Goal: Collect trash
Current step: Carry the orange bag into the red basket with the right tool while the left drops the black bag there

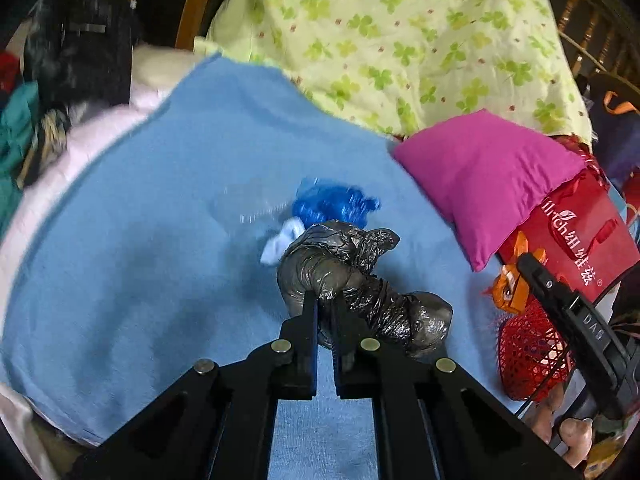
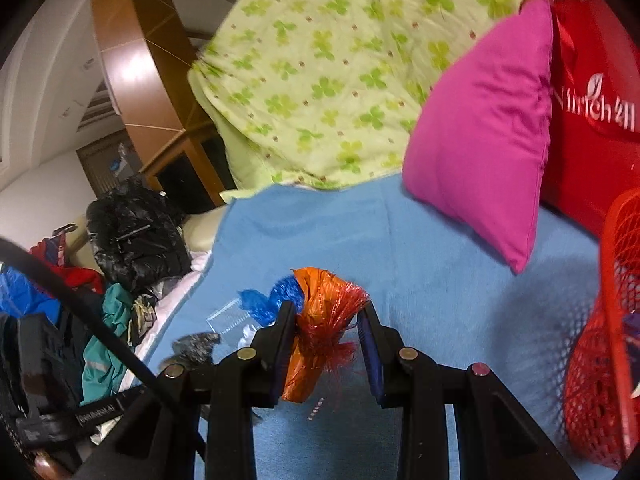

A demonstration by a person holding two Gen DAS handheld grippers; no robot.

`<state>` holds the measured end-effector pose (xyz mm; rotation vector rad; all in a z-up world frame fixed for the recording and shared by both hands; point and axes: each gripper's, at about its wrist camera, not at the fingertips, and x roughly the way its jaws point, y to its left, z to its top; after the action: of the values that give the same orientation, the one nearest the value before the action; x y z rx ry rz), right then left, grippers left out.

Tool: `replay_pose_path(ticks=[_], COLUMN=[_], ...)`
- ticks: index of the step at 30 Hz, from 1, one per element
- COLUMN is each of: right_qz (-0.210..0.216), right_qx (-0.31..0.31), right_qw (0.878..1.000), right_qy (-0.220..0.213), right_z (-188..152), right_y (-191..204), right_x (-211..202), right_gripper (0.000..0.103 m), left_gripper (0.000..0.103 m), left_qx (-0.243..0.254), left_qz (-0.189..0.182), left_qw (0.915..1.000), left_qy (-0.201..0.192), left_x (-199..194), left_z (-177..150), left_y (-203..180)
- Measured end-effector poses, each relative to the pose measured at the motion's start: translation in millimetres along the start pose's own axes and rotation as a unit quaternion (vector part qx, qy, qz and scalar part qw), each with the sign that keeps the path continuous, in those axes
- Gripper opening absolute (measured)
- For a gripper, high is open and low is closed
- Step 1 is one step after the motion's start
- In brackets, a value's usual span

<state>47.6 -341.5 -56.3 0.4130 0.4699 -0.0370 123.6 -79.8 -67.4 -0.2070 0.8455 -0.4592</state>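
Observation:
My left gripper [image 1: 325, 298] is shut on a crumpled black plastic bag [image 1: 360, 284] above the blue blanket [image 1: 160, 220]. Behind it lie a blue plastic scrap [image 1: 332, 202], a white scrap [image 1: 280, 244] and a clear plastic bag [image 1: 248, 208]. My right gripper [image 2: 328, 310] holds an orange and red plastic wad [image 2: 320, 320] between its fingers; the left finger touches it and a small gap shows at the right finger. The blue scrap [image 2: 276, 298], the clear bag [image 2: 228, 318] and the black bag [image 2: 196, 344] show in the right wrist view. The right gripper and orange wad [image 1: 510, 284] appear at right in the left wrist view.
A red mesh basket [image 2: 600, 360] stands at the right, also in the left wrist view [image 1: 528, 356]. A magenta pillow [image 1: 488, 176], a red paper bag [image 1: 580, 236] and a green clover quilt [image 1: 400, 40] lie behind. Clothes and a black jacket [image 2: 136, 228] pile at the left.

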Motion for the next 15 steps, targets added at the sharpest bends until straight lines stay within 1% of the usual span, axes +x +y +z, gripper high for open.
replay_pose_path(ticks=[4, 8, 15], right_qz=[-0.001, 0.0, -0.01], right_qx=[-0.016, -0.026, -0.032], right_qw=[1.0, 0.999, 0.996], right_qy=[-0.025, -0.048, -0.079], right_z=[0, 1, 5], right_y=[4, 4, -5], right_x=[-19, -39, -66], right_gripper=[0.034, 0.034, 0.034], left_gripper=[0.006, 0.006, 0.006], left_qx=[0.02, 0.05, 0.09], left_qz=[0.005, 0.011, 0.002], left_qw=[0.9993, 0.9968, 0.9919], left_qy=[-0.033, -0.062, -0.09], left_x=[-26, -48, -69], left_z=[6, 9, 10], left_y=[-13, -31, -67])
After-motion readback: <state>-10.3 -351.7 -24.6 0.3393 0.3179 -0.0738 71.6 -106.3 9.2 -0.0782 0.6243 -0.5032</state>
